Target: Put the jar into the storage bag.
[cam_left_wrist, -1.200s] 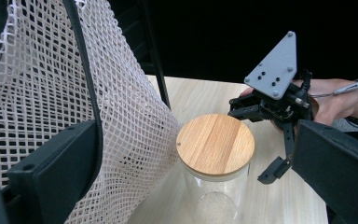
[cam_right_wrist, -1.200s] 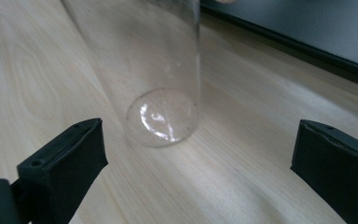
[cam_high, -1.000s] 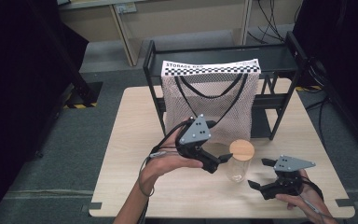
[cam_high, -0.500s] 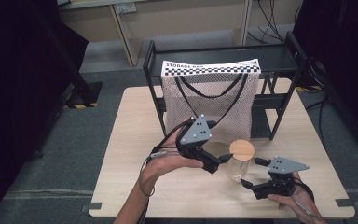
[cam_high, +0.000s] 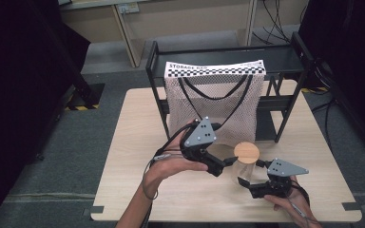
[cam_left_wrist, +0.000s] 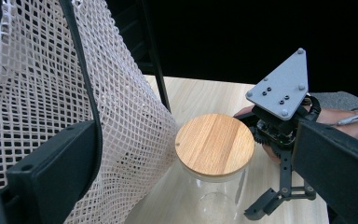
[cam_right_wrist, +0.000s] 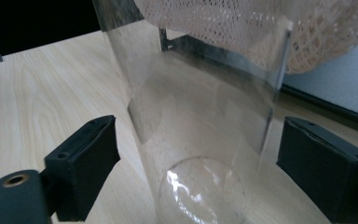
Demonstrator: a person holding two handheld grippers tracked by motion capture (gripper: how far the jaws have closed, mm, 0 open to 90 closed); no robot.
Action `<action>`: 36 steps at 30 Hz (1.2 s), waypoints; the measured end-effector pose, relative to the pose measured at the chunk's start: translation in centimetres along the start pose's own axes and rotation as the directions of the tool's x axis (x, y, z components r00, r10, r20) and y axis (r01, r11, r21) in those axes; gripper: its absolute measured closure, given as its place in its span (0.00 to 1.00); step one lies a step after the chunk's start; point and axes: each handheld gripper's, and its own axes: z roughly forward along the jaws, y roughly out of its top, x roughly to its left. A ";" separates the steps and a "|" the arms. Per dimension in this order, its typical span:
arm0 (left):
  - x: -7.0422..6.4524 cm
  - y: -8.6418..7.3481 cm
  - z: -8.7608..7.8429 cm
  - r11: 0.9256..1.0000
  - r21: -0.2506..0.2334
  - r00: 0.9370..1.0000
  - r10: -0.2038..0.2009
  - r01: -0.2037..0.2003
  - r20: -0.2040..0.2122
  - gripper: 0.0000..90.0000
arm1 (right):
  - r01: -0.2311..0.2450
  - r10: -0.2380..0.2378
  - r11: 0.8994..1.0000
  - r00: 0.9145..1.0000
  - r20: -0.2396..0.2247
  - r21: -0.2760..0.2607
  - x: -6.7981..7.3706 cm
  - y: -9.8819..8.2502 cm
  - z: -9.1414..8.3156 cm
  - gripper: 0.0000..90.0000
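Glass jar between right gripper fingers, its lid cut off.

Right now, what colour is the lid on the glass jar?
Light brown wood grain; the lid shows best in the left gripper view, on the clear jar.

One glass jar, one wooden lid. One mesh bag, one black rack. Two grippers: left gripper, right gripper.

Mesh bag on black rack
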 end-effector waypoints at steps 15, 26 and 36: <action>0.0 0.0 0.0 1.000 -0.001 1.000 -0.002 0.002 0.003 0.00 | 0.018 -0.018 1.000 1.000 0.012 -0.002 0.2 0.1 1.2 0.22; 0.0 0.0 0.0 1.000 -0.004 1.000 -0.001 0.001 0.004 0.00 | 0.049 -0.049 0.999 0.998 0.033 -0.007 0.3 0.6 0.9 0.28; 0.1 -0.1 0.1 1.000 -0.001 1.000 0.004 -0.004 0.001 0.00 | 0.082 -0.080 0.996 0.996 0.038 -0.037 0.6 3.0 -1.1 0.28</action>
